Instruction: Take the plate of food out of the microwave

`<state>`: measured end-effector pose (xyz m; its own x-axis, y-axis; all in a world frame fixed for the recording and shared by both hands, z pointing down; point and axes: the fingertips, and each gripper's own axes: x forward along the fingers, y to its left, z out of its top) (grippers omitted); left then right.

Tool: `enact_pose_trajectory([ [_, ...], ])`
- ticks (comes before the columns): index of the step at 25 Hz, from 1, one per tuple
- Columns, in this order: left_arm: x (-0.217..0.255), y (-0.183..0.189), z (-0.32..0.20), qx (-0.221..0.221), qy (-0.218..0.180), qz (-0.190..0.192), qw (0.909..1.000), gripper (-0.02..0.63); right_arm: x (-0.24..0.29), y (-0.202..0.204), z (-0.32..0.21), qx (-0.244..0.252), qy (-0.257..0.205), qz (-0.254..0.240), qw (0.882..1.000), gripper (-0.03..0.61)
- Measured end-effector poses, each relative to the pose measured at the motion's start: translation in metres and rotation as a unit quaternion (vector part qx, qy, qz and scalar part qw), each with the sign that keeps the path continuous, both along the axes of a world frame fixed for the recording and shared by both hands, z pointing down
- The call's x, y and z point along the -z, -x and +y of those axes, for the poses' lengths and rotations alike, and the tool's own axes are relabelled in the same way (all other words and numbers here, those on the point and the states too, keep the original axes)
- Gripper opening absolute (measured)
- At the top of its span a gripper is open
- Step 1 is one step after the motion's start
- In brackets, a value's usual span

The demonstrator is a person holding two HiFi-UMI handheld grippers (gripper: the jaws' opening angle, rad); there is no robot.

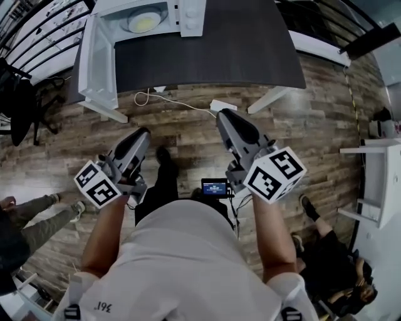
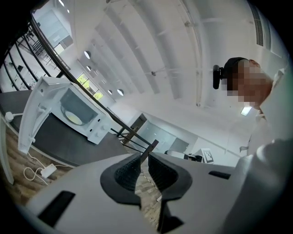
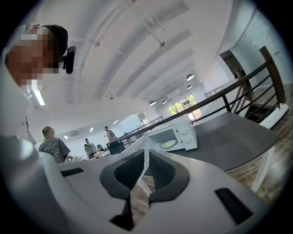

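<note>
- Dark grey rectangular table top [image 1: 219,50]: carries the appliance at its far left corner, well ahead of the person
- White boxy microwave oven [image 1: 188,15]: its white hinged door [image 1: 97,56] is swung fully open to the left, leaving the cavity reachable
- Left gripper [image 1: 143,133] and right gripper [image 1: 223,115]: both held low over the wood-plank floor, well short of the table; jaws drawn almost together, nothing between them; judged not yet reaching
- Round pale plate of yellow food [image 1: 144,22]: rests inside the cavity, untouched
</note>
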<state>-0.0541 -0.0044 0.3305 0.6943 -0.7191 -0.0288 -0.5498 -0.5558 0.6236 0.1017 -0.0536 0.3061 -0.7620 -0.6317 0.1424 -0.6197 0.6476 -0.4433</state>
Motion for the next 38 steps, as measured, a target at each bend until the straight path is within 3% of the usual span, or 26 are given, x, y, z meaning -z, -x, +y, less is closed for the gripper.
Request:
enact_pose_trajectory([
  [10,-0.012,0.089,-0.15,0.012,0.019,-0.022,0.9995,0.035,-0.01,0.098,-0.125,-0.027,0.032,0.004,0.999,0.012],
  [18,-0.027,0.125,-0.218,0.018,0.032,-0.023,0.9991,0.035,-0.02,0.156,-0.186,-0.03,0.047,0.019,0.998,0.012],
  [28,-0.035,0.123,-0.244,0.065,0.043,-0.045,0.996,0.035,-0.027,0.182,-0.234,-0.005,0.046,0.035,0.998,0.012],
  [38,-0.057,0.086,-0.278,0.116,0.081,-0.051,0.9886,0.035,-0.052,0.183,-0.302,0.059,0.07,0.052,0.994,0.012],
])
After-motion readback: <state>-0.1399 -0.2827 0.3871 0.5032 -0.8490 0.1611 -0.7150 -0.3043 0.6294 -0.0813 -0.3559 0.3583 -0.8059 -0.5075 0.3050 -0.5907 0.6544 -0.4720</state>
